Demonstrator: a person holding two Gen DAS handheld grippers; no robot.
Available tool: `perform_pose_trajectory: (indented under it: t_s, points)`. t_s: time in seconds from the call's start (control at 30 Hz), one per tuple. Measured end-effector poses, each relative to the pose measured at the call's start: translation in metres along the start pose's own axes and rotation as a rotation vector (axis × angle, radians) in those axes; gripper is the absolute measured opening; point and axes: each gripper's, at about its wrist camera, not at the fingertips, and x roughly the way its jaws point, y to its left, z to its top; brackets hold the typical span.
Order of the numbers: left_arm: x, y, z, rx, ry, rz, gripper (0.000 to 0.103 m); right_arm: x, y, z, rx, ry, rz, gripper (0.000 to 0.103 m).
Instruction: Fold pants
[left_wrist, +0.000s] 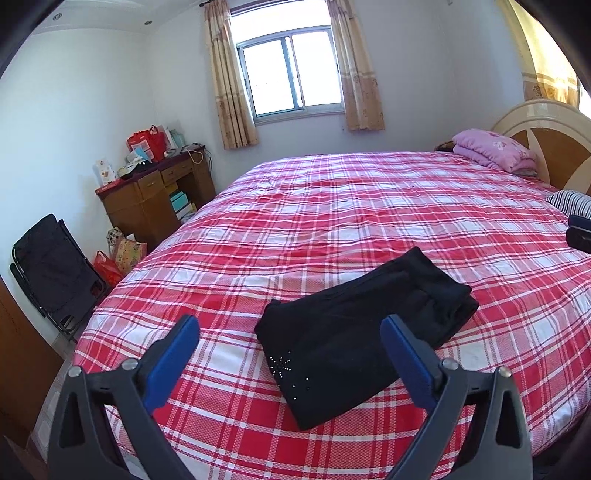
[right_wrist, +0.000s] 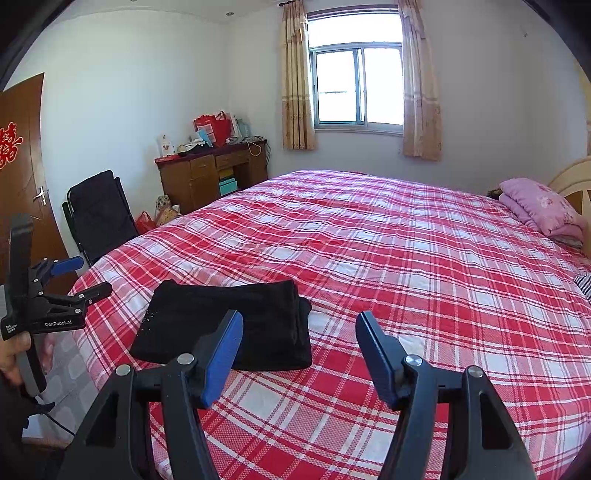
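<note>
The black pants (left_wrist: 362, 332) lie folded into a compact rectangle on the red plaid bed (left_wrist: 332, 206), near its front left corner, with small studs on the near end. My left gripper (left_wrist: 290, 325) hovers just before them, its jaws wide apart and nothing pressed between the pads. In the right wrist view the pants (right_wrist: 192, 314) lie left of centre on the bed (right_wrist: 406, 258). My right gripper (right_wrist: 299, 317) is open over bare sheet just right of them. The left gripper (right_wrist: 90, 277), held by a hand (right_wrist: 11, 354), is at the left edge.
A folded pink quilt (left_wrist: 491, 147) and a striped cloth (left_wrist: 569, 201) lie by the headboard (left_wrist: 546, 140). Left of the bed stand a cluttered wooden desk (right_wrist: 210, 173), a folded black chair (right_wrist: 99, 214), floor bags (left_wrist: 122, 254) and a brown door (right_wrist: 22, 155).
</note>
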Motion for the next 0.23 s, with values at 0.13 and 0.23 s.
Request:
perform_pose_trajectory:
  t_s: [0.13,0.23]
  points:
    - [-0.0008,0.0001,0.0003,0.003,-0.013,0.004,0.101,0.0019,0.0003,-0.0012,-0.001,0.002,0.0,0.065]
    - [-0.001,-0.0005,0.0016,0.008,-0.019,0.002,0.101,0.0026,0.0005,-0.0018,-0.001,0.005,0.0,0.065]
